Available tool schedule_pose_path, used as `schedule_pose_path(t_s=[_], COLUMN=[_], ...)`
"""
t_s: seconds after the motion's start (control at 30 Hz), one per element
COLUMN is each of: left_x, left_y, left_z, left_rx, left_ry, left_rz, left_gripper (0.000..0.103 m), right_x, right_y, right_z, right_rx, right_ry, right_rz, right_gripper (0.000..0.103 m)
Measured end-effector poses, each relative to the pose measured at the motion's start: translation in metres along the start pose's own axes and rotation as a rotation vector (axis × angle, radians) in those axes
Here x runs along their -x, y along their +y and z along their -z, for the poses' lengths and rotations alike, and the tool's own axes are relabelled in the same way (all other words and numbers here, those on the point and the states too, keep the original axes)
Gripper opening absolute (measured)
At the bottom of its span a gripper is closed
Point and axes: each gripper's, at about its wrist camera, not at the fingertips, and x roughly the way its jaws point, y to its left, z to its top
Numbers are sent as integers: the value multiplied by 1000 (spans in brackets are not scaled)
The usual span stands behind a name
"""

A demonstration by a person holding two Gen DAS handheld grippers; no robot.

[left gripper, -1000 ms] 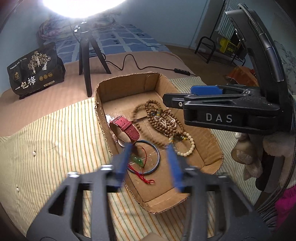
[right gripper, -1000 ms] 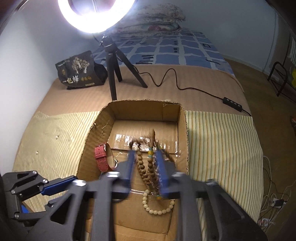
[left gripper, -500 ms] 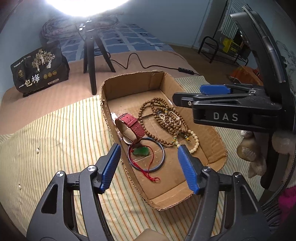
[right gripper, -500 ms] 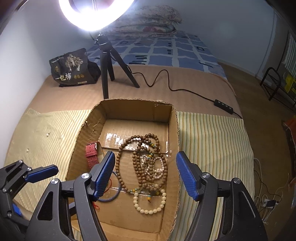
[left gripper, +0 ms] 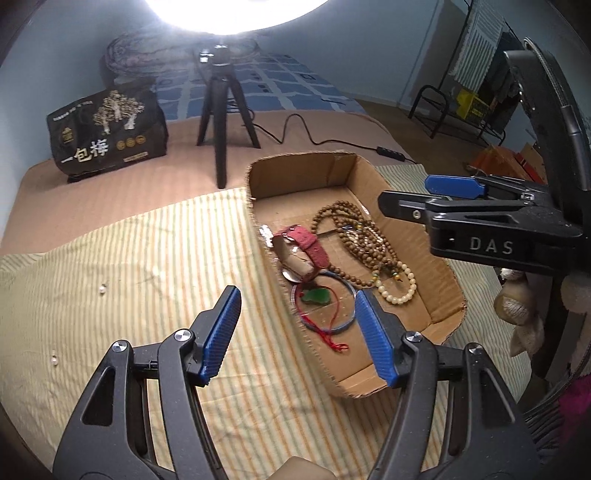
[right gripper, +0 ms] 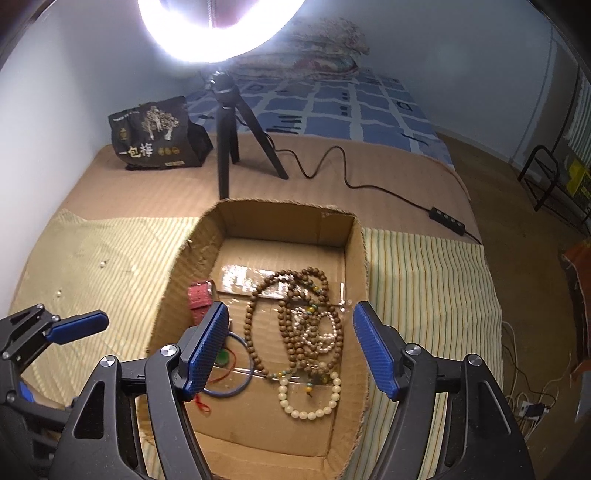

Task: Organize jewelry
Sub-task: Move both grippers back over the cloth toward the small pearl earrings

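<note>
Striped cloth (left gripper: 147, 258); beads (right gripper: 295, 325) below open right tongs (right gripper: 291, 347).

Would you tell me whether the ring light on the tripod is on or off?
On: the ring light glares bright white above its tripod, washing out the wall around it.

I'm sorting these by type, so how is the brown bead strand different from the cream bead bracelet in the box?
The brown bead strand is long, looped over itself in a loose pile; the cream bead bracelet is one short open ring. Brown's beads are dark, small and many; cream's are pale, larger and fewer. Brown lies toward the middle of the cardboard box, cream nearer its front end. Both lie loose on the box floor, touching where they meet.
</note>
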Motion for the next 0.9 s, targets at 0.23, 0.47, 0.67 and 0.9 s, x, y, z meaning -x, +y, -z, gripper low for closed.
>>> schedule_pose_path(t_s=[0.23,0.47,0.67,0.9], left_x=[17,38,59,85], left_y=[26,58,94,142], left_z=[5,14,24,30], left_rx=[30,71,108,131], left_ry=[-12,-30,-44,-61], left_rz=[-31,-69,-105,-144], left_gripper=[66,66,66,66], right_x=[10,19,23,26], right_y=[17,36,53,78], right_z=[-5,-8,-10,-9], right_rx=[24,35,1,-54], right_ry=[-25,-54,-74,-114], right_rz=[-16,-59,-120,-219], right_gripper=[70,70,70,70])
